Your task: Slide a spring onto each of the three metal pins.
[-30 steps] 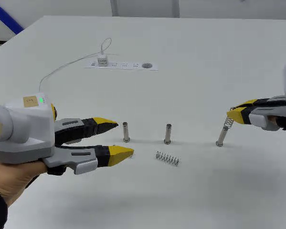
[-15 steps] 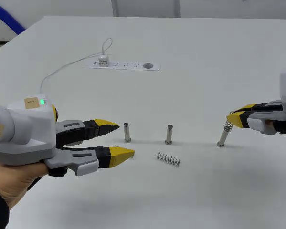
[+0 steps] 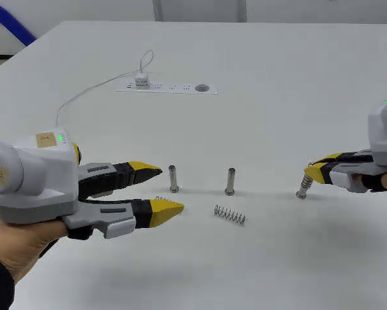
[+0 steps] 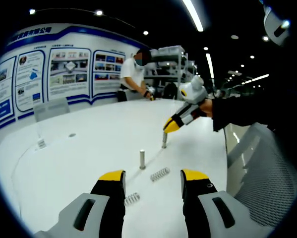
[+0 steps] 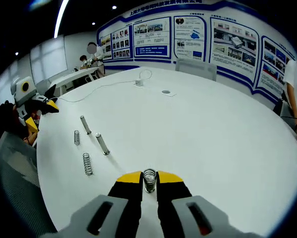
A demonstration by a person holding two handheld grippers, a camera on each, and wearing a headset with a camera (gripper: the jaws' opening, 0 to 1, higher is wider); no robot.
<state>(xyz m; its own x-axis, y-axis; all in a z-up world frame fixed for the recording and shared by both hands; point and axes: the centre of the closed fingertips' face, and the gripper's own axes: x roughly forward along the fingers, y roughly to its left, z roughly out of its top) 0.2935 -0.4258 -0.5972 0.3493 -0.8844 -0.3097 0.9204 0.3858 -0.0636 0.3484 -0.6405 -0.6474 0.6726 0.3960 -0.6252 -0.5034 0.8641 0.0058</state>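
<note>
Three metal pins stand in a row on the white table: left pin (image 3: 173, 179), middle pin (image 3: 230, 181), right pin (image 3: 303, 188). My right gripper (image 3: 314, 172) is shut on a spring (image 5: 149, 179) threaded on the slightly tilted right pin. My left gripper (image 3: 165, 189) hovers open just left of the left pin, holding nothing. One loose spring (image 3: 229, 214) lies in front of the middle pin. A second loose spring (image 4: 132, 199) lies near the left gripper's (image 4: 153, 176) jaws. The right gripper view also shows the other two pins (image 5: 102, 144) and both loose springs (image 5: 87, 163).
A white power strip (image 3: 167, 87) with a plugged-in adapter and cable lies at the back of the table (image 3: 277, 84). The table's edge runs near the right gripper's side. A person (image 4: 133, 74) stands at another bench far behind.
My right gripper has dropped lower and drawn back to the right, and the spring has slid down the right pin. The left gripper has stayed in place.
</note>
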